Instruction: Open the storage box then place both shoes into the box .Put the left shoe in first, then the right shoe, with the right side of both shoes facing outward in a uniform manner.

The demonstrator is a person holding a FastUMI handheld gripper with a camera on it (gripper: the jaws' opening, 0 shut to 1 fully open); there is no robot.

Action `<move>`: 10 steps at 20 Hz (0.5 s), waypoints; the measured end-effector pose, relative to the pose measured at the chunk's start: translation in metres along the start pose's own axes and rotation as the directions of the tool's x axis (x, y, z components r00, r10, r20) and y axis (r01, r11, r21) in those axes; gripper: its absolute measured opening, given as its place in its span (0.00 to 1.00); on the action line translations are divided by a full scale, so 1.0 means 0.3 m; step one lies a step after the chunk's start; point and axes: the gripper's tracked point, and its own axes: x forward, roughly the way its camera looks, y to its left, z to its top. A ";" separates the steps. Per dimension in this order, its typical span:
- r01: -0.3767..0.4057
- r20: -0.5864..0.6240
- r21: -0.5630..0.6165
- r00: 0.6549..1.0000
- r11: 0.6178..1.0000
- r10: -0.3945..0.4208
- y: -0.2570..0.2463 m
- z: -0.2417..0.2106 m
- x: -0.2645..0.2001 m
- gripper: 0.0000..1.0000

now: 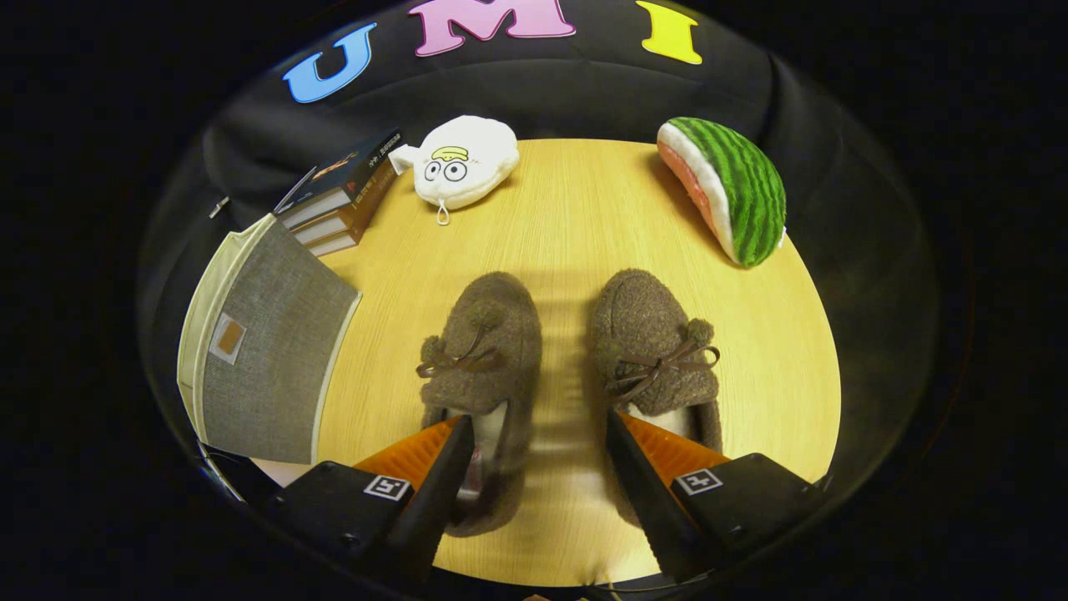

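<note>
While the gripper (538,434) hung above the near end of the wooden table (576,209), its two fingers stood wide apart and gripped nothing; bare tabletop showed in the gap between them. Each fingertip lay over the heel opening of one slipper, the left-hand tip over the left-hand slipper (488,351) and the right-hand tip over the right-hand slipper (655,351), though whether either touched the fleece could not be told.

The risk, as I judged it, lay in the order of work. The storage box (267,351) sat well off to the left of the fingers with its grey fabric lid apparently closed, so a grab at a slipper from this spot would skip the opening step. A wide spread centred between the pair could also catch both shoes at once, or nudge one askew and spoil the facing. The soft pile might squash and slip under a shallow pinch.

Both slippers were brown and fuzzy, with dark bow laces, pompoms and pale lining, lying side by side with toes pointing away from the gripper. Just beyond the box stood a stack of books (342,204); farther off lay a white plush toy (459,163) and a watermelon-slice plush (730,188).
</note>
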 end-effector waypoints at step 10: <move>-0.049 -0.092 0.127 0.994 0.991 0.061 0.060 -0.024 0.119 0.20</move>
